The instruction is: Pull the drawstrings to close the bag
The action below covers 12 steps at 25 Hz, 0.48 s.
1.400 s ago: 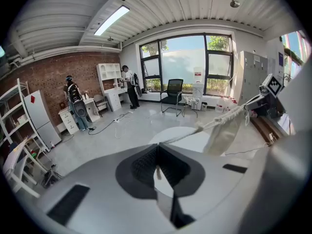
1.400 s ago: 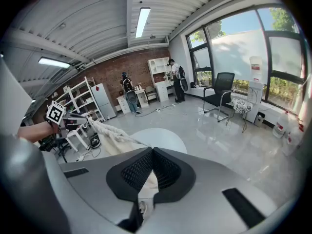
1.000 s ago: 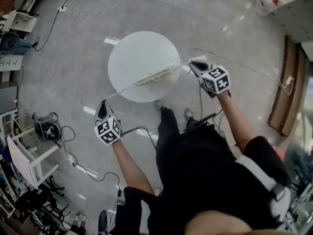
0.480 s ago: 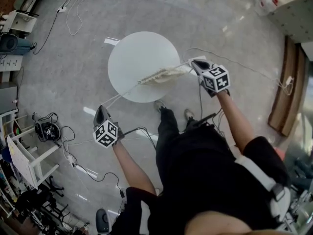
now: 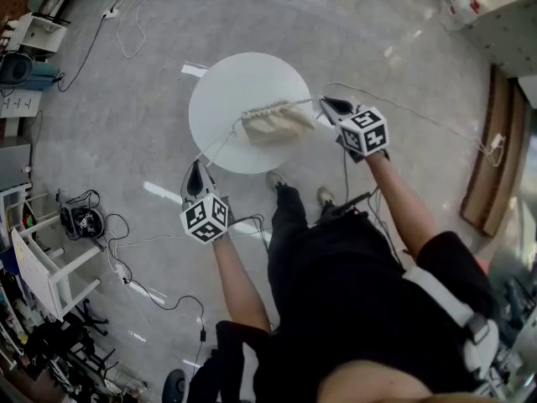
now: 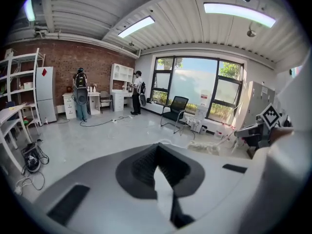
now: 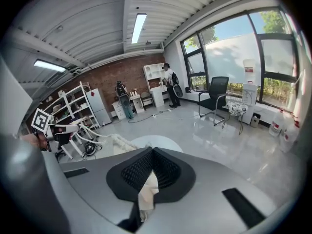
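Observation:
A cream drawstring bag (image 5: 273, 122) with a gathered top hangs over the right part of the round white table (image 5: 226, 91). Its left drawstring (image 5: 220, 143) runs down to my left gripper (image 5: 197, 173), which is off the table's near left edge. In the left gripper view the left gripper (image 6: 157, 150) is shut on that white cord (image 6: 164, 191), with the bag (image 6: 205, 146) ahead. The right drawstring (image 5: 307, 102) leads to my right gripper (image 5: 325, 103), beside the table's right edge. The right gripper (image 7: 153, 152) is shut on a cream cord (image 7: 148, 188).
Cables (image 5: 126, 23) trail over the grey floor around the table. A white shelf cart (image 5: 38, 263) and a black device (image 5: 81, 222) stand at the left. White cabinets (image 5: 495, 7) and a wooden board (image 5: 491, 154) line the right. The person's shoes (image 5: 277, 180) rest by the table.
My left gripper has moved right and up, closer to the table, and its drawstring now runs shorter and steeper. The bag went from a thin stretched line to a fuller bunched shape. The right gripper barely moved.

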Available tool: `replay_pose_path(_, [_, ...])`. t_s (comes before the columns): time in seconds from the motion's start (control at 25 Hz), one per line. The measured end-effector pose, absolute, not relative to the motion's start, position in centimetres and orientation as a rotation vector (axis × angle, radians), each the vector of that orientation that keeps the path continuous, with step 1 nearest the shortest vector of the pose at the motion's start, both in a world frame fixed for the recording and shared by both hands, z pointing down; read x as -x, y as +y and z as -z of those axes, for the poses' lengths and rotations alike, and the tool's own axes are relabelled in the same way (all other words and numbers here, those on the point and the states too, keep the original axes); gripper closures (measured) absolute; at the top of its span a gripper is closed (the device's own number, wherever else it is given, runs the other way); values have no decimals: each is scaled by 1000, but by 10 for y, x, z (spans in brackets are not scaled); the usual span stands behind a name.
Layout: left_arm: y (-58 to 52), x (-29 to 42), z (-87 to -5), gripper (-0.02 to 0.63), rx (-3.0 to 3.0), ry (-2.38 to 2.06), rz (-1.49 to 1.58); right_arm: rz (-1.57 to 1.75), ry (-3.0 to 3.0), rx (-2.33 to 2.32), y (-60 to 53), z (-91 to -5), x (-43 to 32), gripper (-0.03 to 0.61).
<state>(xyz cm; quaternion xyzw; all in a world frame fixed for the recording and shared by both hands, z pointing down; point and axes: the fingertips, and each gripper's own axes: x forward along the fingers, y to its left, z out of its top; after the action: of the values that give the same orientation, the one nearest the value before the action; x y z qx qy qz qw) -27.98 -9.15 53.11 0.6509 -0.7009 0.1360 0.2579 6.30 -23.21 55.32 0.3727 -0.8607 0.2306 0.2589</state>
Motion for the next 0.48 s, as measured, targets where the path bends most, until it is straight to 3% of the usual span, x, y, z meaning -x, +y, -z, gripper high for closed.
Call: replay_pose_path(0.48, [-120, 210, -462, 615, -1939, -1895, -178, -600, -2422, -1014, -213, -519, -6, 583])
